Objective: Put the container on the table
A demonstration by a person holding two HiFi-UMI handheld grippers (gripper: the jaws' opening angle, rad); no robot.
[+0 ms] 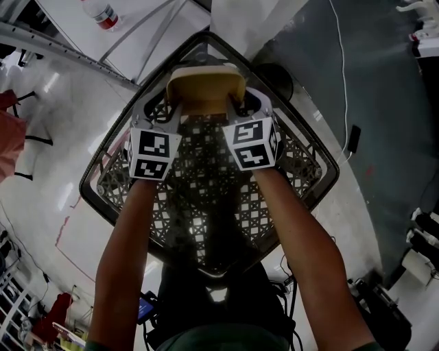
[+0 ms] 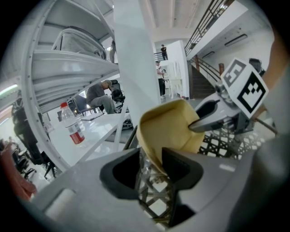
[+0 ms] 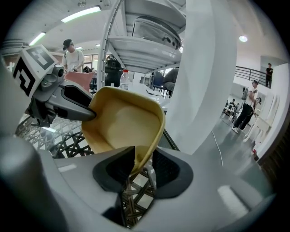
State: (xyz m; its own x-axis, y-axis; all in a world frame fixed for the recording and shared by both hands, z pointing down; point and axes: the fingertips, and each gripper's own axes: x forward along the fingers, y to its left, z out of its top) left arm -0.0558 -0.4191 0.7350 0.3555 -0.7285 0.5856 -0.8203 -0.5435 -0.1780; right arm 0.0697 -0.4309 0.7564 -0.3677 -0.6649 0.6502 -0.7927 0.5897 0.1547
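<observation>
Yellow container [image 1: 206, 92] sits at the black lattice basket's [image 1: 206, 195] far corner. Left gripper [image 1: 164, 110] and right gripper [image 1: 243, 106] straddle its rim, jaws apart (not squeezing). White shelf post [image 1: 240, 20] just beyond the basket; table [image 1: 140, 31] with bottle [image 1: 103, 14] beyond-left.

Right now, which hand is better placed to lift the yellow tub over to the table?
Left, probably. The left gripper and the right gripper both have the rim of the tub between open jaws, but the white table with the bottle lies on the left side.
</observation>
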